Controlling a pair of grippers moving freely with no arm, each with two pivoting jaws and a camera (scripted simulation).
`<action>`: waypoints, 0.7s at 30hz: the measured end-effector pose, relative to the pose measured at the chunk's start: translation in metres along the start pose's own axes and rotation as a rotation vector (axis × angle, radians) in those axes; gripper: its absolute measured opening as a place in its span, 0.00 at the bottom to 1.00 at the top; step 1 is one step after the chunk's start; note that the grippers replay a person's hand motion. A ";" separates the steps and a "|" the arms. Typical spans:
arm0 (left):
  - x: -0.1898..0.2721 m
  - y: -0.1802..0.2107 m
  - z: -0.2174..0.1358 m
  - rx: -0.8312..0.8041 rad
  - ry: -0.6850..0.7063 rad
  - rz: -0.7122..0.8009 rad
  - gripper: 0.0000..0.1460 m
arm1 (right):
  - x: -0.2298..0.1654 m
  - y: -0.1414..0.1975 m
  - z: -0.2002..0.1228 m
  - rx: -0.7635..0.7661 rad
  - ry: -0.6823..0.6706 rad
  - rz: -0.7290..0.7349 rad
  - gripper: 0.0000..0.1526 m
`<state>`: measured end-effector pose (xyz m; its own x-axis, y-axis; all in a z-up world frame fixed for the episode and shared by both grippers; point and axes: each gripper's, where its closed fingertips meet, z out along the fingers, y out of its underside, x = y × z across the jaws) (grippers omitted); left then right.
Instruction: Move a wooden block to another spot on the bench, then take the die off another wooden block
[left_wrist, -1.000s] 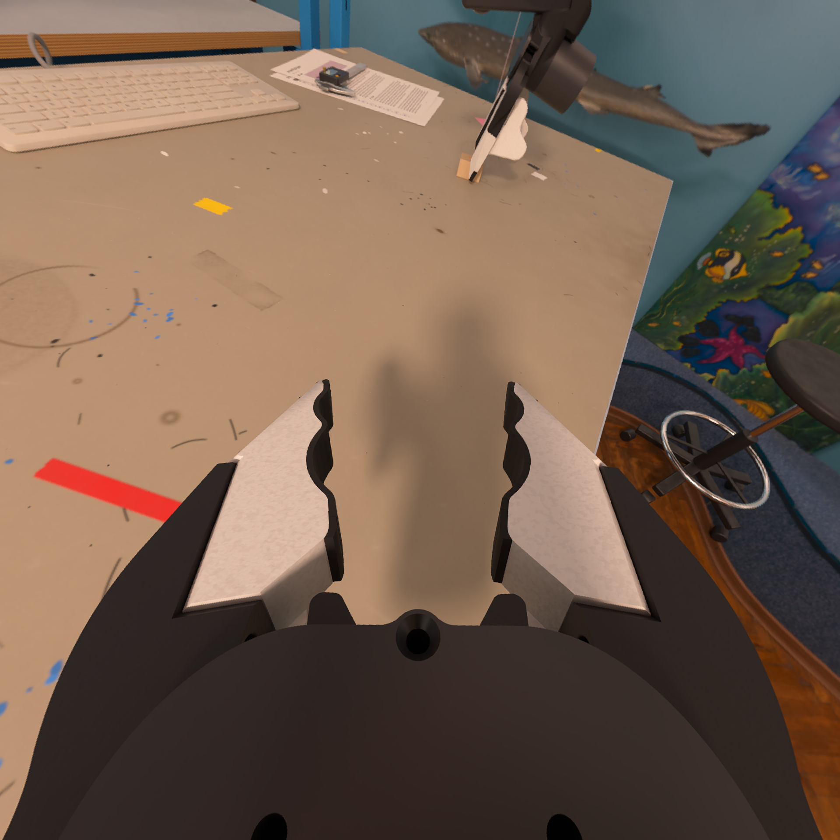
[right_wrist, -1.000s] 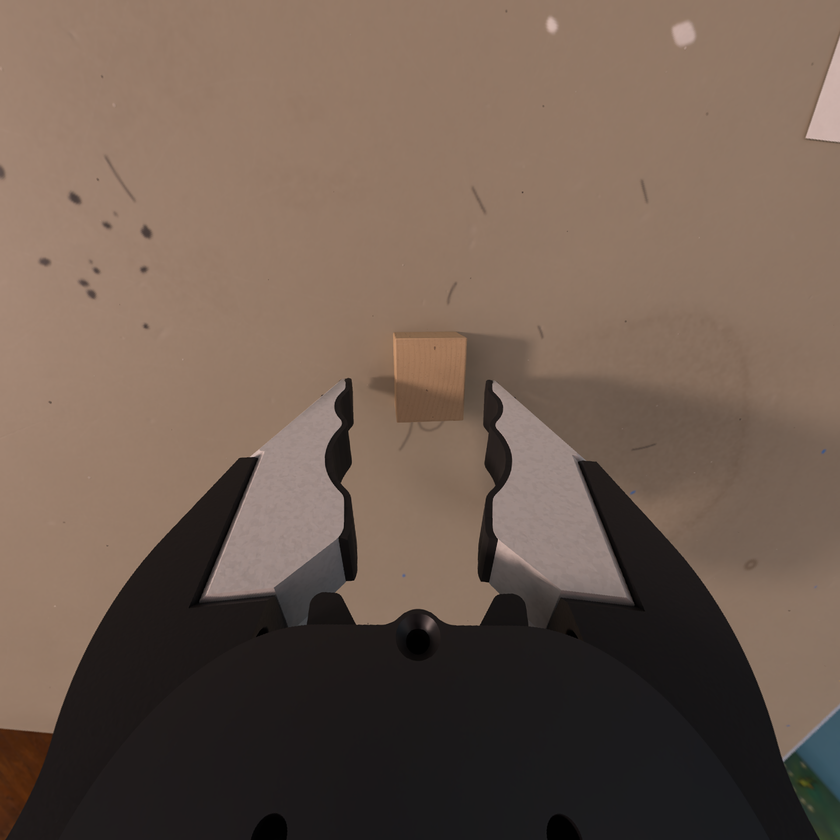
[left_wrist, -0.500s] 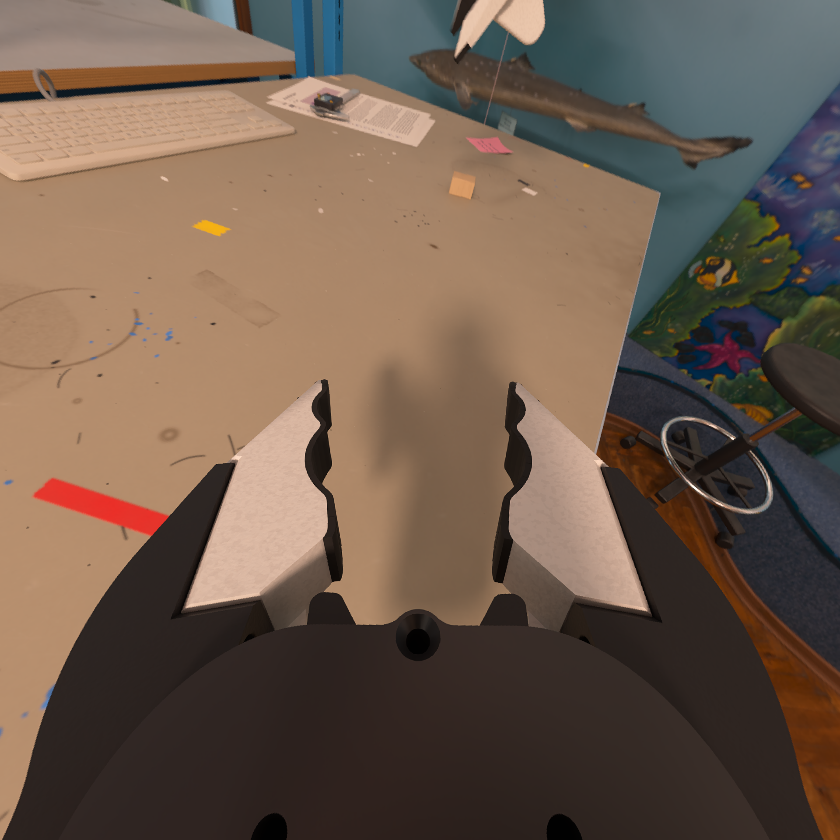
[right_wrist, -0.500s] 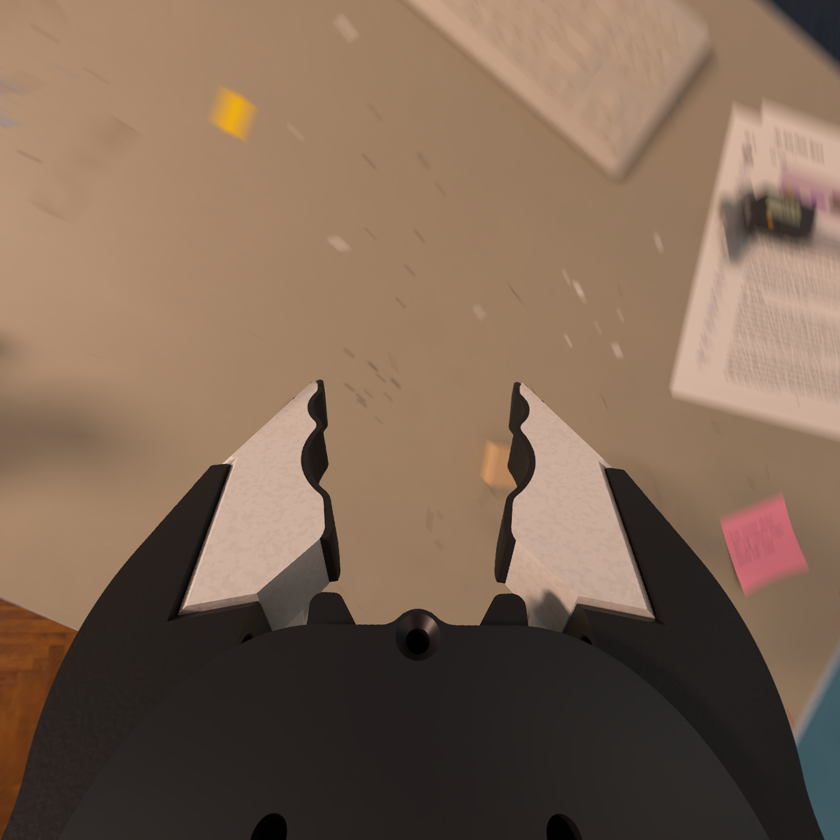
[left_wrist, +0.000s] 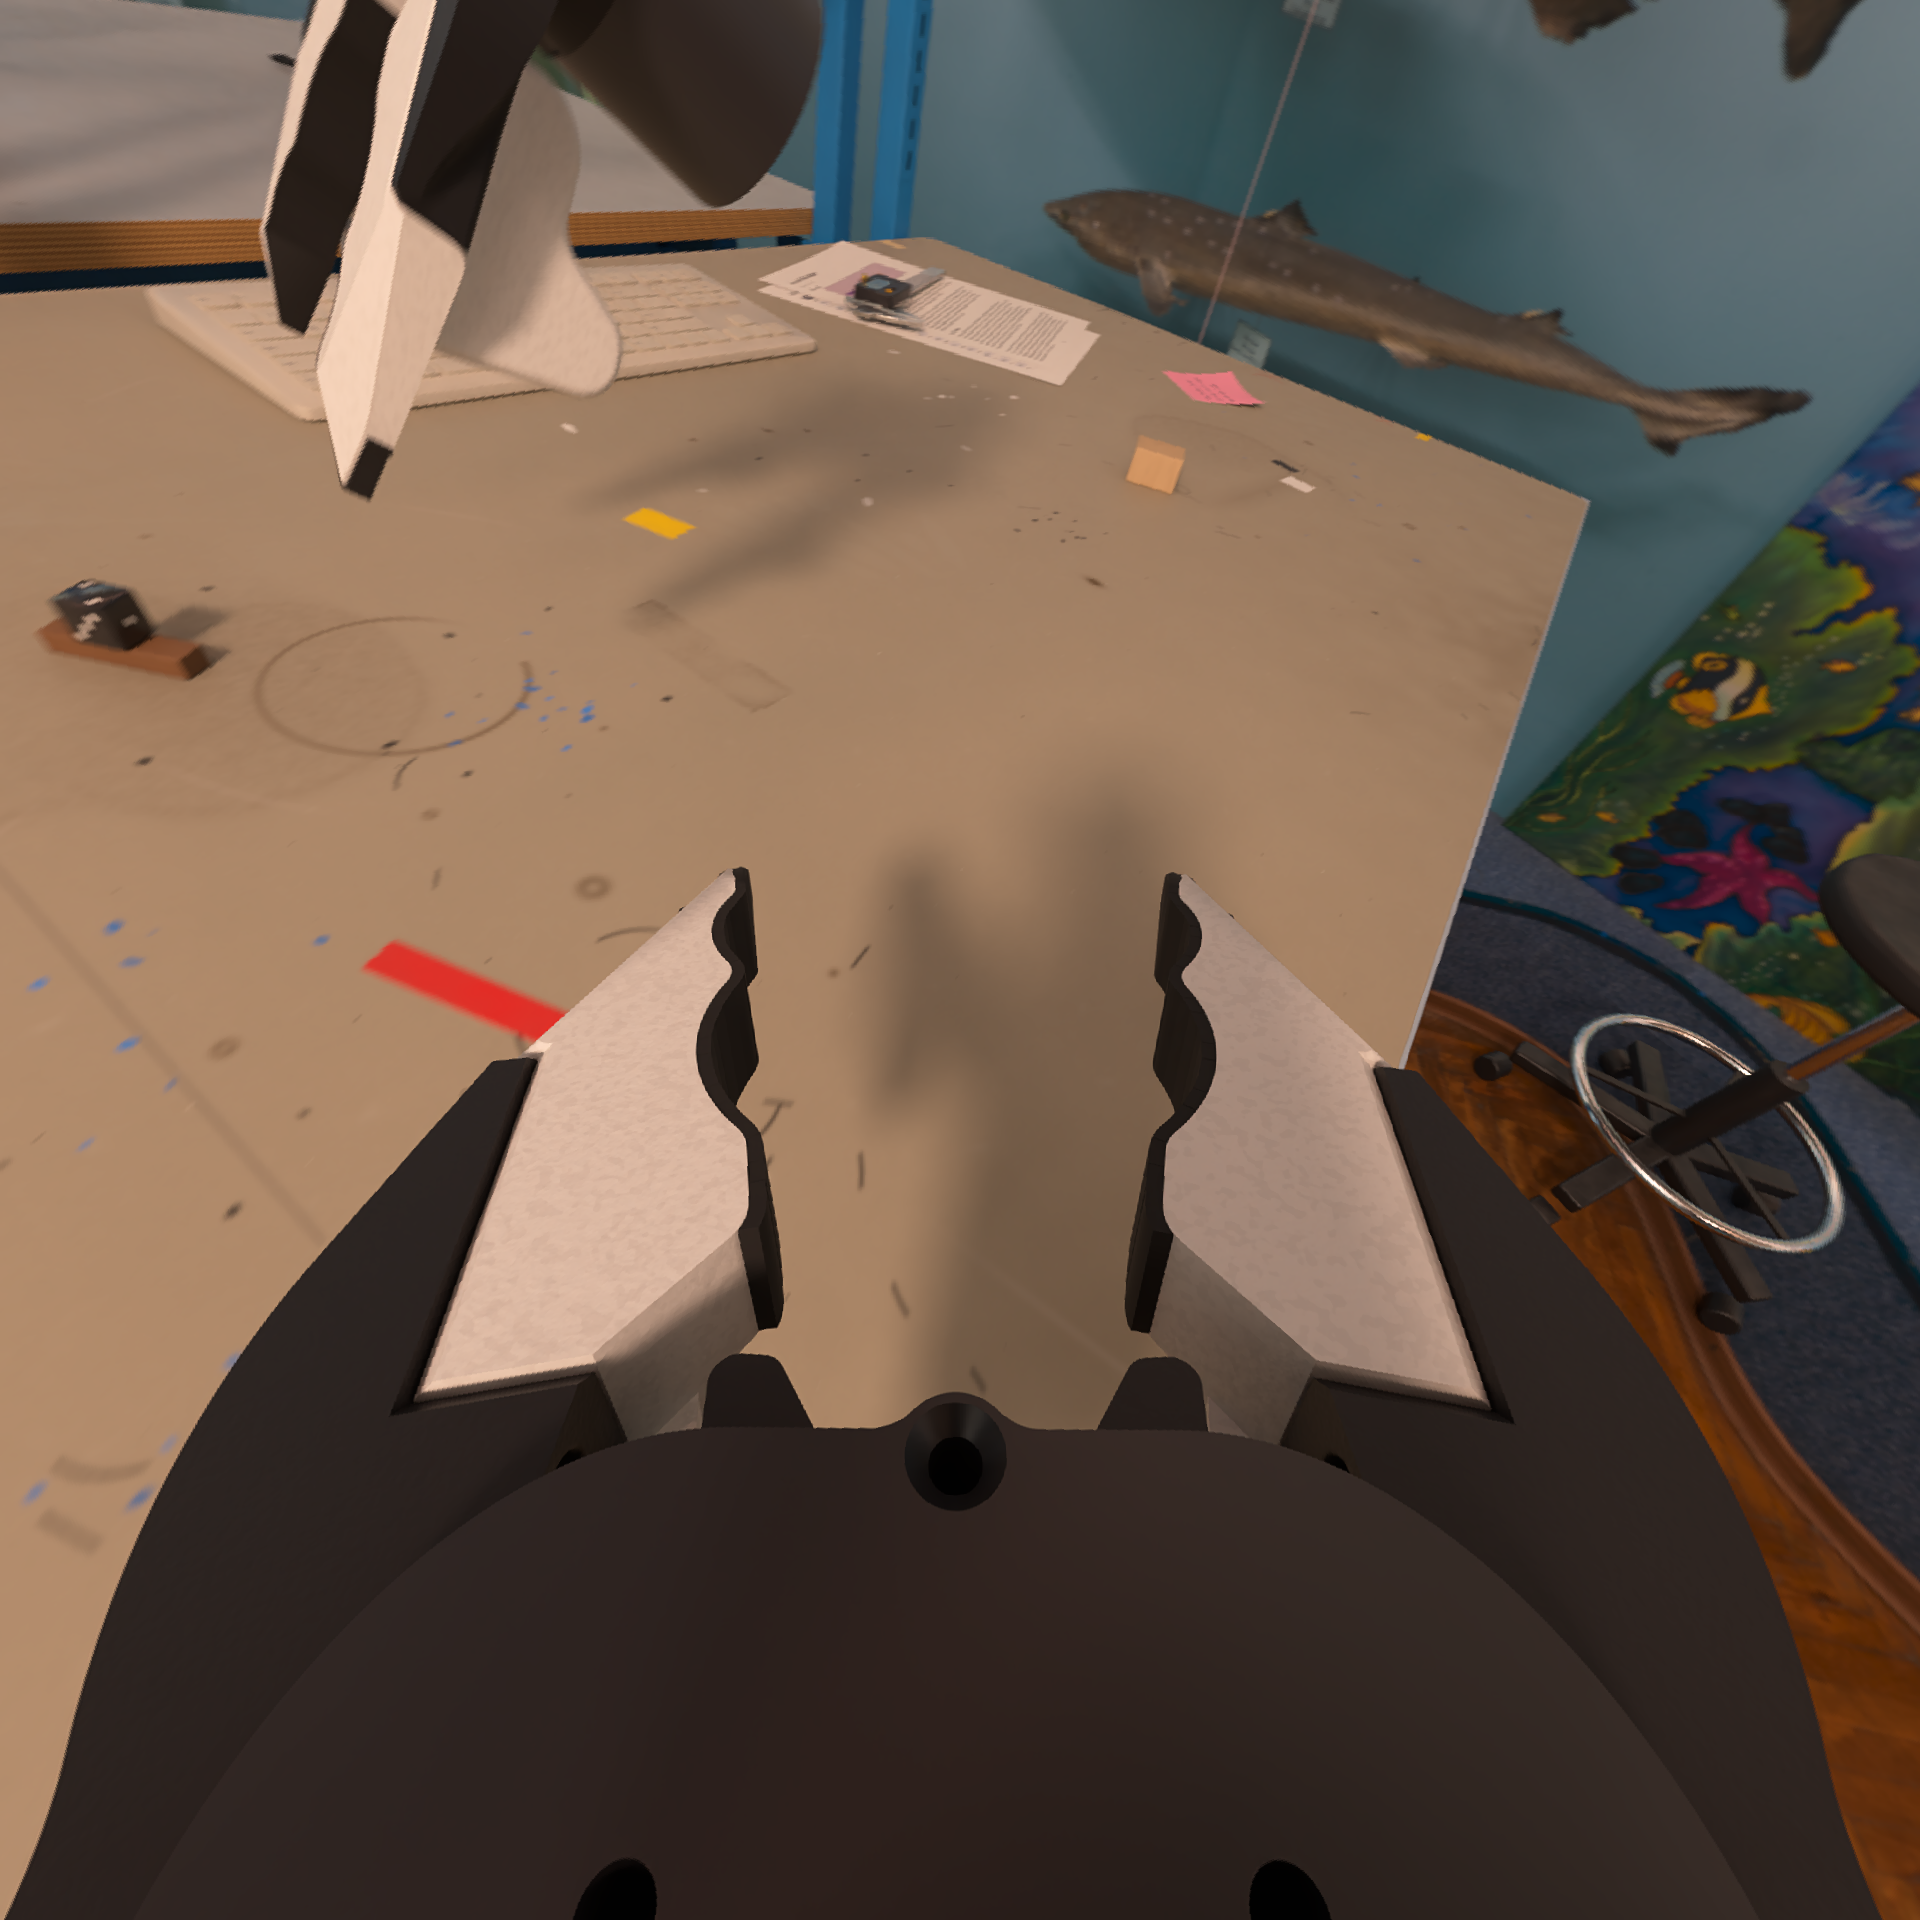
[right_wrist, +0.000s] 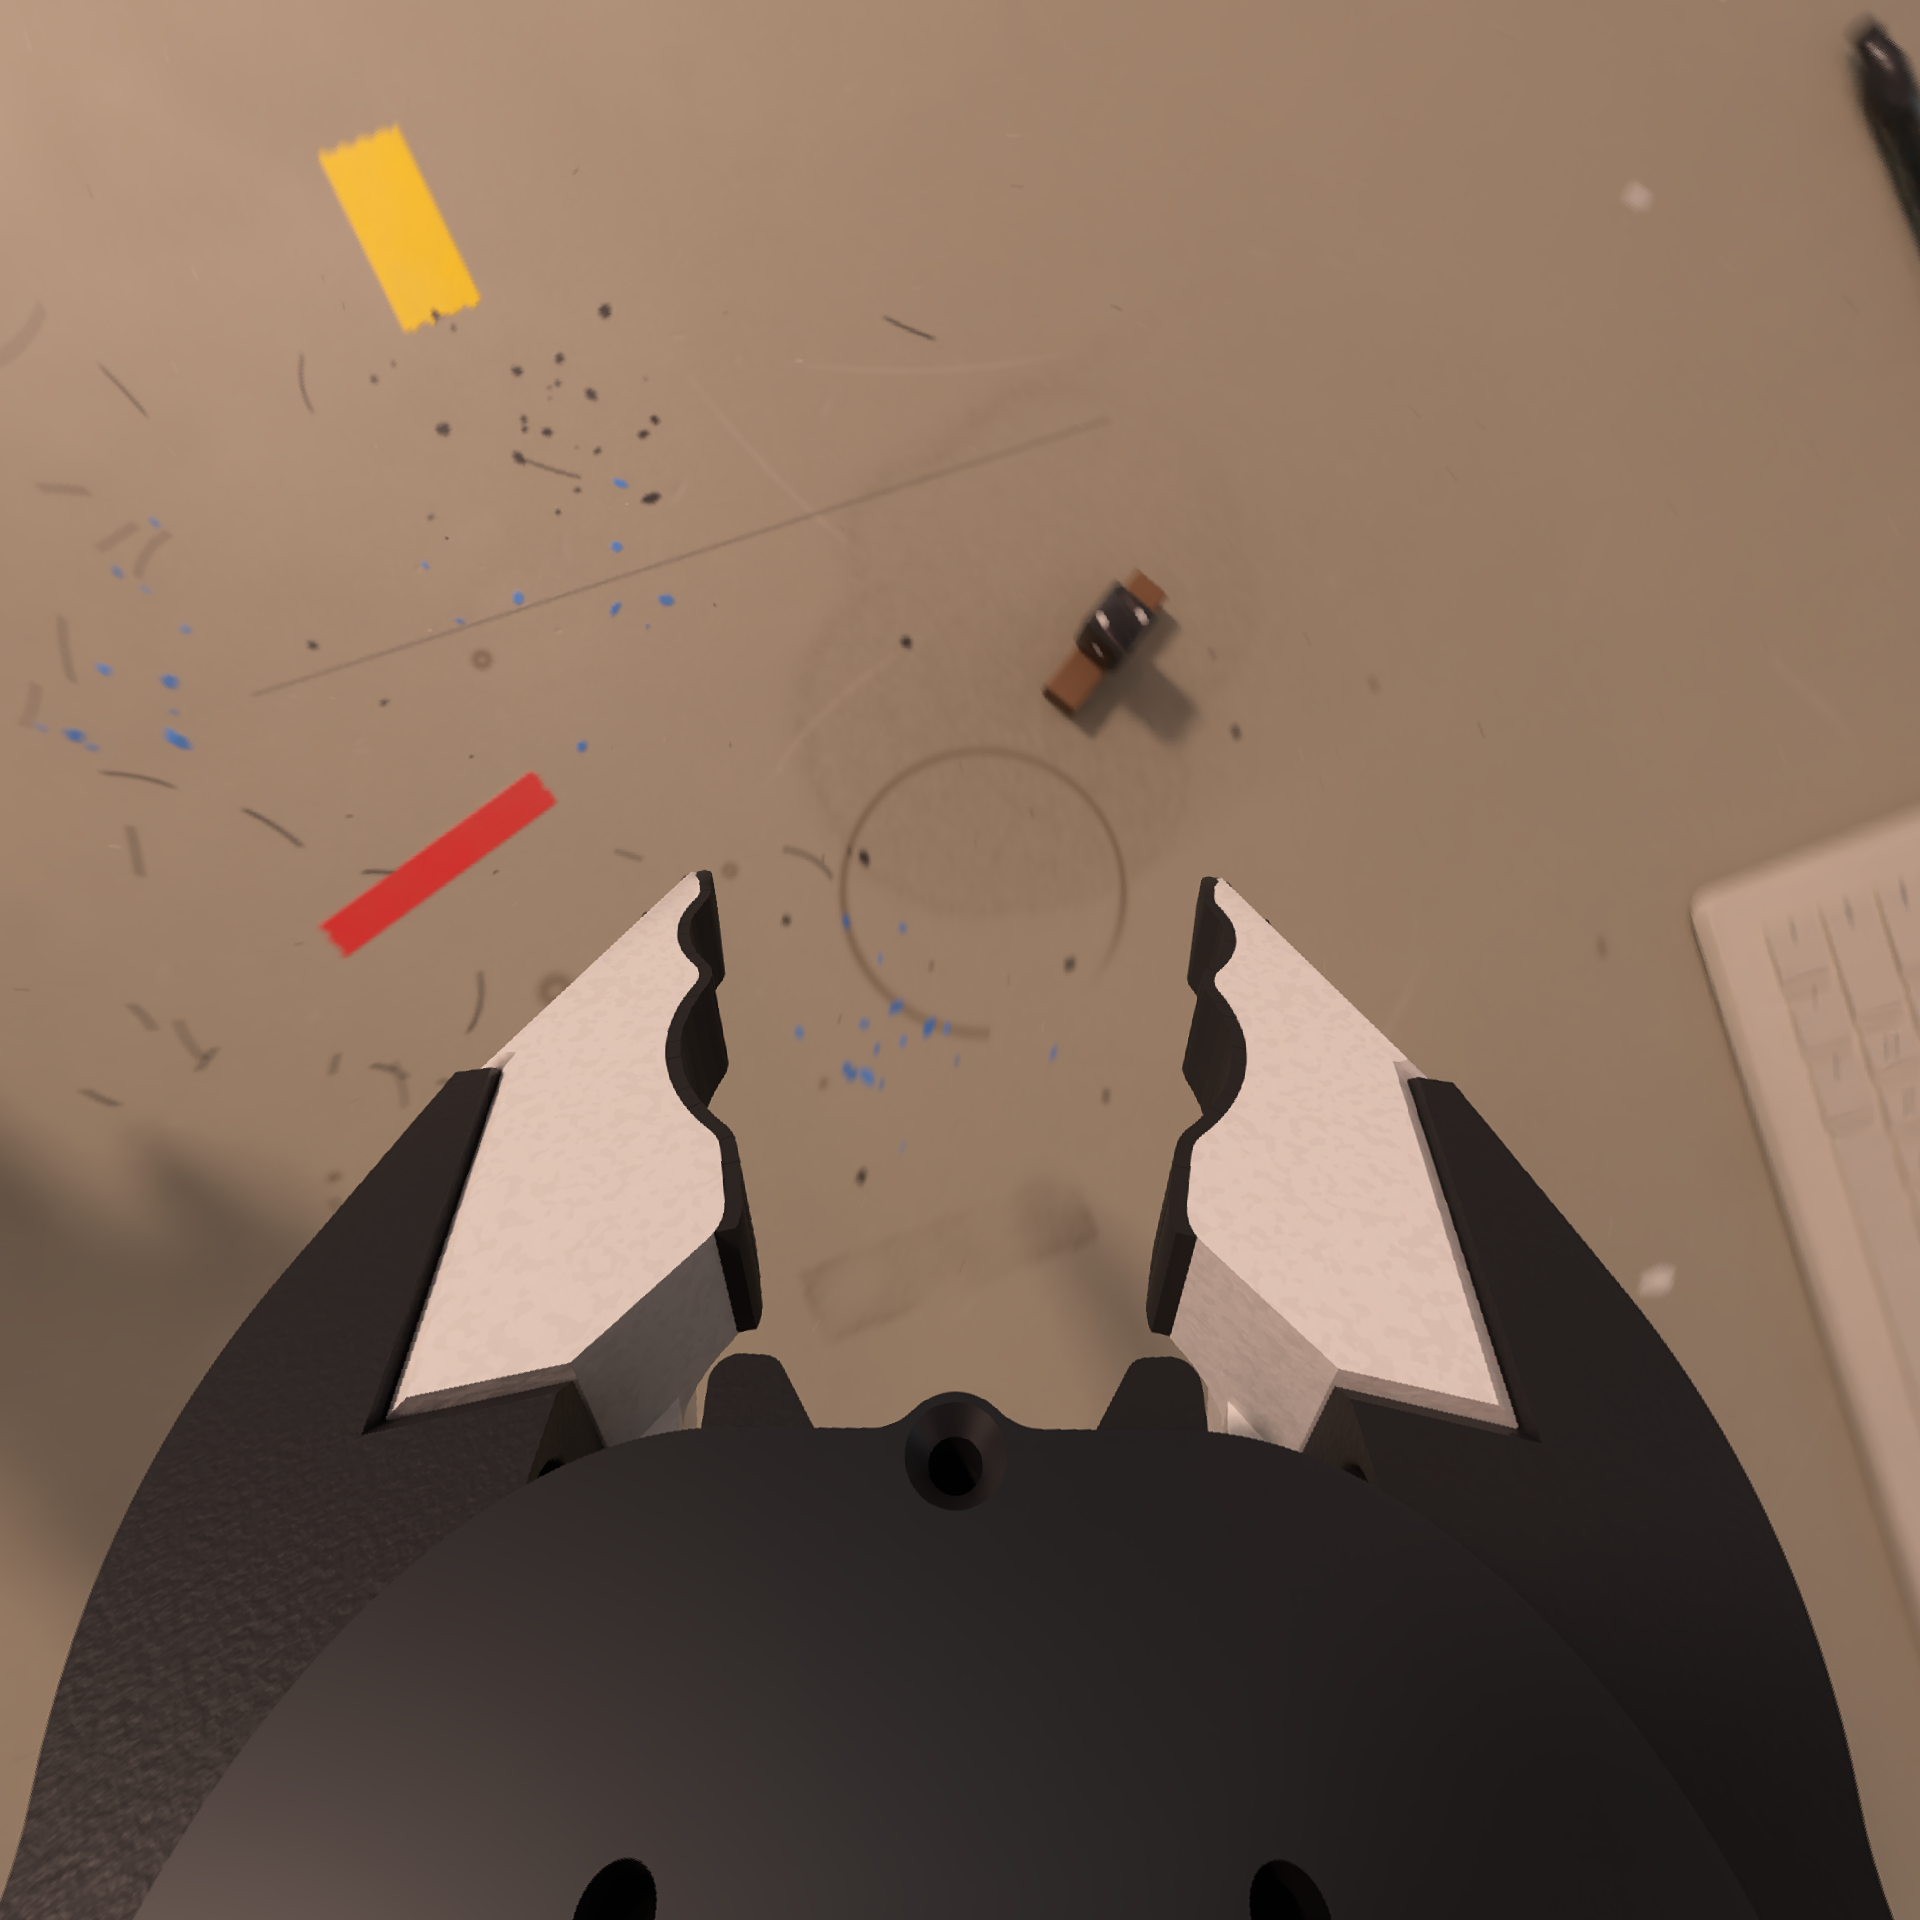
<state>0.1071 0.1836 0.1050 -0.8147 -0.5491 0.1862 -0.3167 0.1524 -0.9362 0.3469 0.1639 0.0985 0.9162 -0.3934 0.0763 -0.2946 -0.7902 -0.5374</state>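
Observation:
A pale wooden block (left_wrist: 1154, 463) stands alone on the bench at the far right. A black die (left_wrist: 101, 613) sits on a flat dark-brown wooden block (left_wrist: 125, 657) at the far left; from above the die (right_wrist: 1117, 623) lies across that block (right_wrist: 1072, 683). My left gripper (left_wrist: 954, 883) is open and empty, low over the bench near its right edge. My right gripper (right_wrist: 954, 883) is open and empty, high over the bench, with the die ahead and to the right of it. It also shows in the left wrist view (left_wrist: 374, 343), above the keyboard.
A white keyboard (left_wrist: 665, 322) and papers (left_wrist: 966, 317) with a small device lie at the back. A pink note (left_wrist: 1210, 388), yellow tape (right_wrist: 398, 241) and red tape (right_wrist: 436, 864) mark the bench. The bench edge (left_wrist: 1496, 810) drops to a stool (left_wrist: 1704, 1132).
My right gripper has left the pale block on the bench, risen and swung left across the bench toward the die. My left gripper has shifted slightly, bringing the die into view.

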 end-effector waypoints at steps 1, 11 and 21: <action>-0.003 0.003 -0.006 0.000 -0.014 -0.002 0.53 | -0.002 -0.006 0.014 -0.015 -0.014 -0.053 0.60; -0.035 0.031 -0.056 0.050 -0.132 -0.138 0.54 | 0.012 -0.025 0.074 -0.152 -0.036 -0.011 0.66; -0.042 0.036 -0.082 0.088 -0.188 -0.180 0.54 | 0.039 -0.046 0.075 -0.081 0.060 0.513 0.60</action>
<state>0.0898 0.2798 0.0878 -0.6421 -0.7052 0.3007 -0.3978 -0.0288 -0.9170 0.4166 0.2202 0.0634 0.6322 -0.7637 -0.1310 -0.7237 -0.5216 -0.4519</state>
